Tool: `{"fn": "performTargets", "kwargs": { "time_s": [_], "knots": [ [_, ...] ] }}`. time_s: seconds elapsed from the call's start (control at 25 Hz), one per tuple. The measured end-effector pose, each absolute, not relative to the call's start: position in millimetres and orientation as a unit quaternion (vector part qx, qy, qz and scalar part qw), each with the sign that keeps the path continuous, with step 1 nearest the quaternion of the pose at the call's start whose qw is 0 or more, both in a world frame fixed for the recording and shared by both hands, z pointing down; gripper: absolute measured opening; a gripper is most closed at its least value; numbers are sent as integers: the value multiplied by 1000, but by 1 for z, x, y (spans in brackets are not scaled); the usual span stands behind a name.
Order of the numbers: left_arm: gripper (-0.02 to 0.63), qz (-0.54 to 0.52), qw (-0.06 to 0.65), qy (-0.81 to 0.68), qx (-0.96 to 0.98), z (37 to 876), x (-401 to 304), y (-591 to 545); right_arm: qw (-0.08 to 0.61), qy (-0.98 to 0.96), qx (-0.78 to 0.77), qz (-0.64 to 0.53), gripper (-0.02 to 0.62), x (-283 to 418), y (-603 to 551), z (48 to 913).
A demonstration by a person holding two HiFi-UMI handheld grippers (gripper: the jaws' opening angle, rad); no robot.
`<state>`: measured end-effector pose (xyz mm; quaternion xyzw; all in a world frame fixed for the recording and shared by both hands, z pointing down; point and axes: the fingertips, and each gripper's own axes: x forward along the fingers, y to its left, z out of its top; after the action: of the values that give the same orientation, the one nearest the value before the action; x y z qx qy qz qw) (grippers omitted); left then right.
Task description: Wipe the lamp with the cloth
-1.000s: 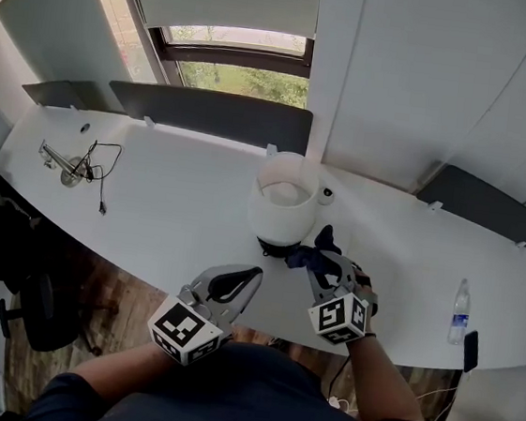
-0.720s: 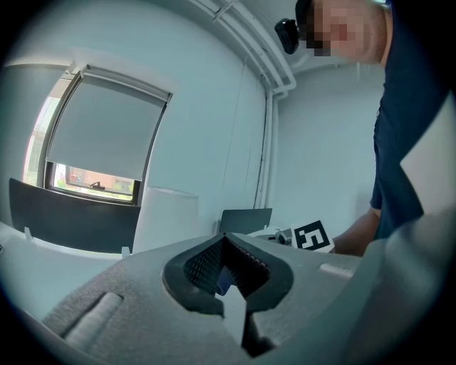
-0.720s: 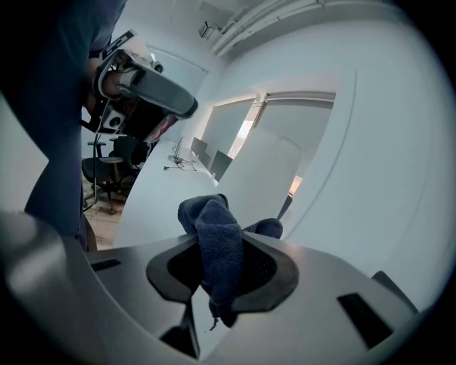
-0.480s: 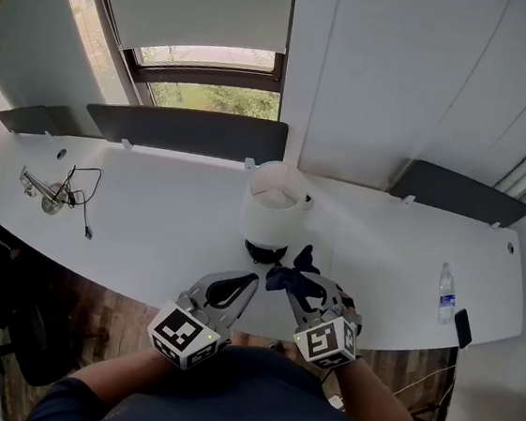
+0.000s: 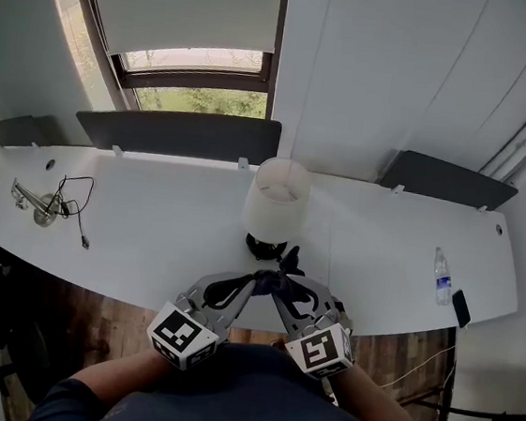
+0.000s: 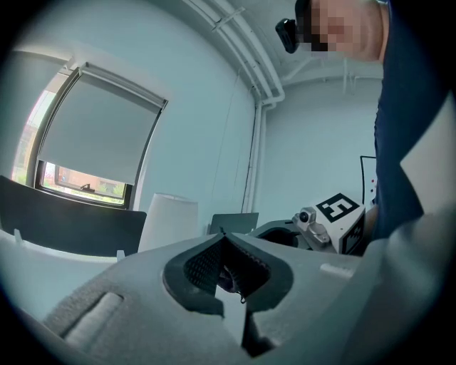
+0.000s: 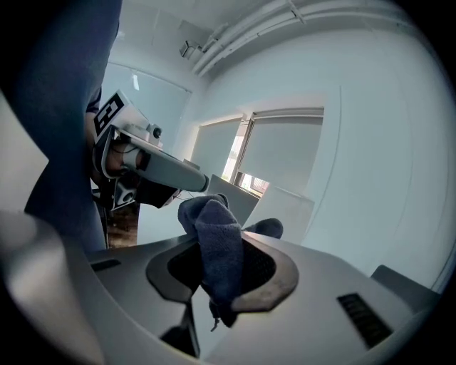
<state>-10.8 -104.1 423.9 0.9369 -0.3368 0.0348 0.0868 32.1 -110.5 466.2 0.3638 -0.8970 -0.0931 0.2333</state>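
The right gripper (image 7: 214, 267) pinches the dark blue cloth (image 7: 212, 239) on the near side of the white table lamp (image 5: 276, 206). Just left of it, the left gripper (image 6: 226, 242) has its jaws pressed together.

**Lighting/quality: soft daylight, fisheye everywhere**

Head view: bright and even. Daylight comes from the window (image 5: 198, 79) at upper centre, and its glass is slightly blown out. The white desk (image 5: 149, 220) shows no hard shadows; the floor (image 5: 92, 299) at lower left is dark. Straight lines bow toward the edges.

Both gripper views: cool blue cast, black vignette in the corners, heavy barrel distortion. Near foreground soft, cloth (image 7: 217, 249) sharp at centre.
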Motion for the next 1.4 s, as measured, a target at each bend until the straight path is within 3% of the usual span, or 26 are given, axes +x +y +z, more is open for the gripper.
{"fn": "performTargets", "kwargs": {
  "time_s": [0.64, 1.4],
  "knots": [
    [6, 26, 79, -313, 946, 420, -35, -104, 195, -899, 387, -60, 106, -9, -97, 453],
    [6, 28, 78, -319, 944, 421, -36, -104, 180, -907, 380, -41, 104, -13, -96, 455]
  ]
}}
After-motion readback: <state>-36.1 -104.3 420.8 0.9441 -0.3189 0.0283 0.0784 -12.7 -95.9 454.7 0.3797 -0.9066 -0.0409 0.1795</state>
